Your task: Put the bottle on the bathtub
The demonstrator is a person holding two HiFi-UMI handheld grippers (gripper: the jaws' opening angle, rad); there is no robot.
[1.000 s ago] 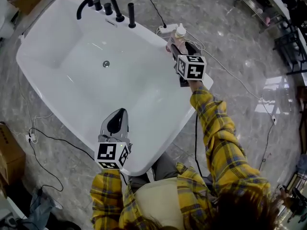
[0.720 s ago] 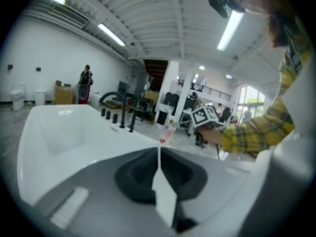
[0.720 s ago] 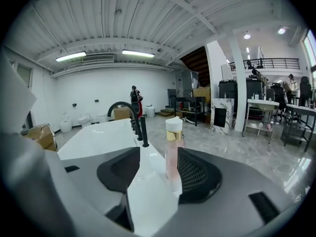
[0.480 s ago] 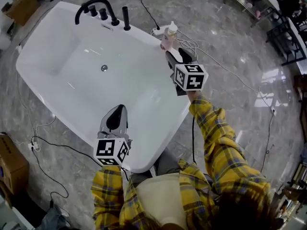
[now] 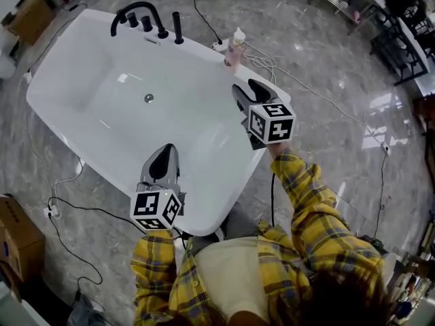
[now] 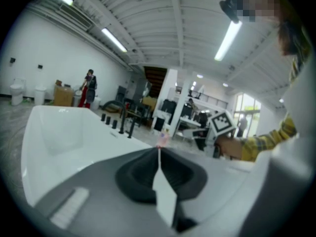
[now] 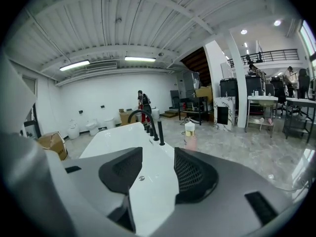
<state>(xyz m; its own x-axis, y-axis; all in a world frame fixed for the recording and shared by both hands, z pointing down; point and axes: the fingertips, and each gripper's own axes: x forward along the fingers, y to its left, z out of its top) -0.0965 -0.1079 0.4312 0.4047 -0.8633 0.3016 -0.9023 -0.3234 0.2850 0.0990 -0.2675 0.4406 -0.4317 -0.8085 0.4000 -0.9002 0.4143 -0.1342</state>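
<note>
The bottle [image 5: 235, 46] stands on the bathtub [image 5: 183, 107] rim, right tool [image 5: 246, 89] spread empty, left tool [image 5: 165, 153] pressed together: placing looks done, only withdrawal remains.

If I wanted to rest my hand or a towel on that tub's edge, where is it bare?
Bare: the bathtub rim between the black taps and the bottle, and the basin around the drain. Crowded: around those taps, and cables beside the bottle.

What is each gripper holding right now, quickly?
Left gripper: closed, empty.
Right gripper: open, empty; pink white-capped bottle stands on the white bathtub rim.
</note>
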